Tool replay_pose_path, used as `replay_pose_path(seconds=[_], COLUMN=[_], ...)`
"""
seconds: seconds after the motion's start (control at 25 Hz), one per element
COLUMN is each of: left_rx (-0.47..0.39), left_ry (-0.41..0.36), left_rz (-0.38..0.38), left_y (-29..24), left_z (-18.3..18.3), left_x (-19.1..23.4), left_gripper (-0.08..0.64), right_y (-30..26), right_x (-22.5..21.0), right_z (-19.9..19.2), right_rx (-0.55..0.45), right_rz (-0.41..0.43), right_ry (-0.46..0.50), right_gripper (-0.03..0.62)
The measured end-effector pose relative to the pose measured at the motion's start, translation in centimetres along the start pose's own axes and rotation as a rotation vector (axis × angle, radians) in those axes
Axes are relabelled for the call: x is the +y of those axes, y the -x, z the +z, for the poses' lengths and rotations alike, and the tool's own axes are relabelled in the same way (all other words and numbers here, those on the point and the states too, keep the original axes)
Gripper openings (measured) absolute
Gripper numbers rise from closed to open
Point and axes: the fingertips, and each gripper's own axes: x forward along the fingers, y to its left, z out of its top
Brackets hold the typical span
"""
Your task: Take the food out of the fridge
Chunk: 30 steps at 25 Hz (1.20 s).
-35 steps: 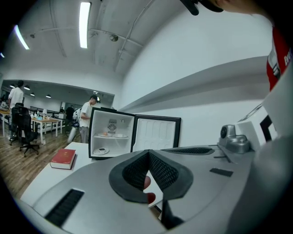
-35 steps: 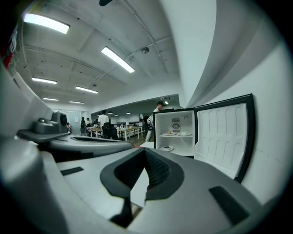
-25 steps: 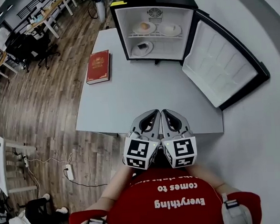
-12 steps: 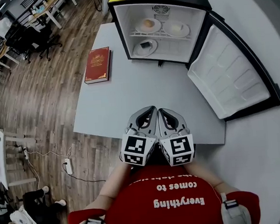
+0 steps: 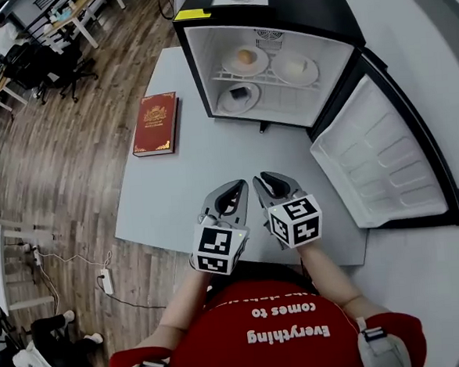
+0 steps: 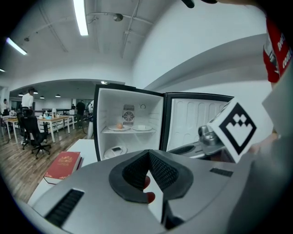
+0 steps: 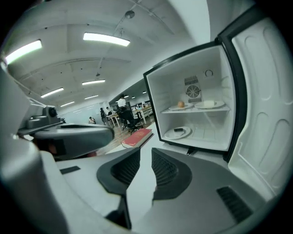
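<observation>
Well, the fridge [image 5: 280, 6] stands open at the far end of the table [image 5: 213, 168], food inside: left shelf plate [image 5: 244, 59], right shelf plate [image 5: 295, 68], bottom plate [image 5: 238, 97]. Near the table's front edge, the left gripper [image 5: 241, 184] is closed, empty. The right gripper [image 5: 264, 176] has just been opening its jaws to a narrow gap with nothing between them.

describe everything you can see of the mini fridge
The mini fridge is a small black box with a white interior, standing upright on the grey table. Its door hangs wide open to the right. Two plates of food sit on its upper shelf, a third plate below. A fan vent marks the back wall.
</observation>
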Motion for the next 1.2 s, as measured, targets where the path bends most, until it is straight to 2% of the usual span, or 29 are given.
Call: replay_pose_path(seconds=[0.12, 0.28, 0.52, 0.72, 1.04, 1.2], left_rx=[0.021, 0.044, 0.111, 0.120, 0.124, 0.116], left_ry=[0.022, 0.014, 0.067, 0.093, 0.098, 0.115], left_rz=[0.016, 0.038, 0.061, 0.043, 0.030, 0.031], left_y=[-1.3, -3.1, -5.2, -7.6, -9.1, -8.8], left_z=[-0.5, -0.9, -3.5, -4.8, -5.4, -5.2], left_x=[1.7, 3.9, 6.8, 8.1, 9.1, 9.5], left_gripper=[-0.002, -0.002, -0.002, -0.002, 0.000, -0.002], right_y=[-4.1, -10.0, -17.8, -22.6, -26.9, -27.9], right_x=[-3.4, -7.9, -12.7, -16.8, -19.9, -20.1], right_z=[-0.2, 0.7, 0.1, 0.2, -0.4, -0.1], right_rx=[0.064, 0.081, 0.033, -0.053, -0.085, -0.083], right_rz=[0.006, 0.009, 0.074, 0.064, 0.011, -0.024], right_ry=[-0.048, -0.187, -0.638, -0.899, -1.142, -1.179], right_gripper=[0.091, 0.115, 0.130, 0.130, 0.130, 0.130])
